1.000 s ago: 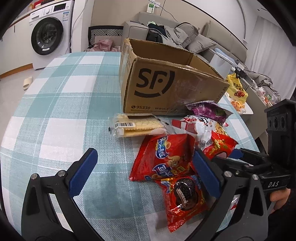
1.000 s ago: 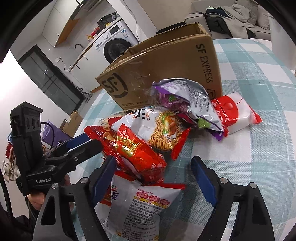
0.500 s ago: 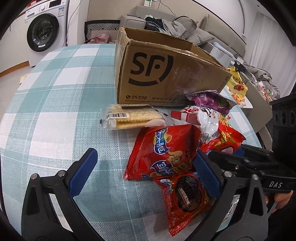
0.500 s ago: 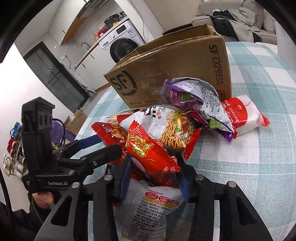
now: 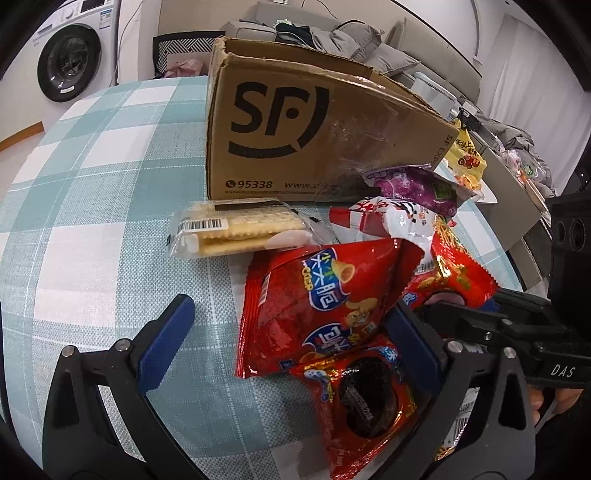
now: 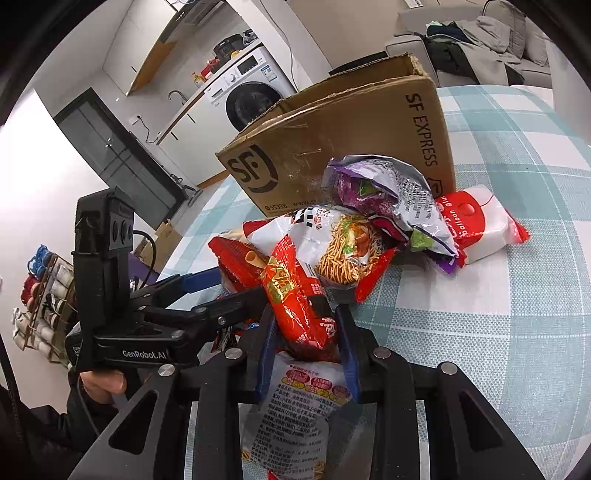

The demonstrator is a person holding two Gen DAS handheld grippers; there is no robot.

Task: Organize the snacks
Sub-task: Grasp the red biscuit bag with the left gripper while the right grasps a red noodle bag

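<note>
A pile of snack packets lies on the checked tablecloth in front of an open SF cardboard box [image 5: 314,136], which also shows in the right wrist view [image 6: 343,147]. My right gripper [image 6: 306,328] is shut on a small red snack packet [image 6: 295,299] at the near edge of the pile; the packet also shows in the left wrist view [image 5: 461,280]. My left gripper [image 5: 288,332] is open, straddling a red crisp bag [image 5: 325,306] above a red cookie packet [image 5: 365,398]. A cracker pack [image 5: 236,232] lies in front of the box.
A noodle bag [image 6: 340,243], a purple bag [image 6: 391,199] and a red-and-white packet [image 6: 480,221] lie by the box's corner. A white packet [image 6: 299,417] lies under my right gripper. A washing machine [image 5: 70,62] and a sofa [image 5: 332,33] stand beyond the table.
My right gripper has closed on the small red packet. My left gripper has moved forward over the red crisp bag and stayed open.
</note>
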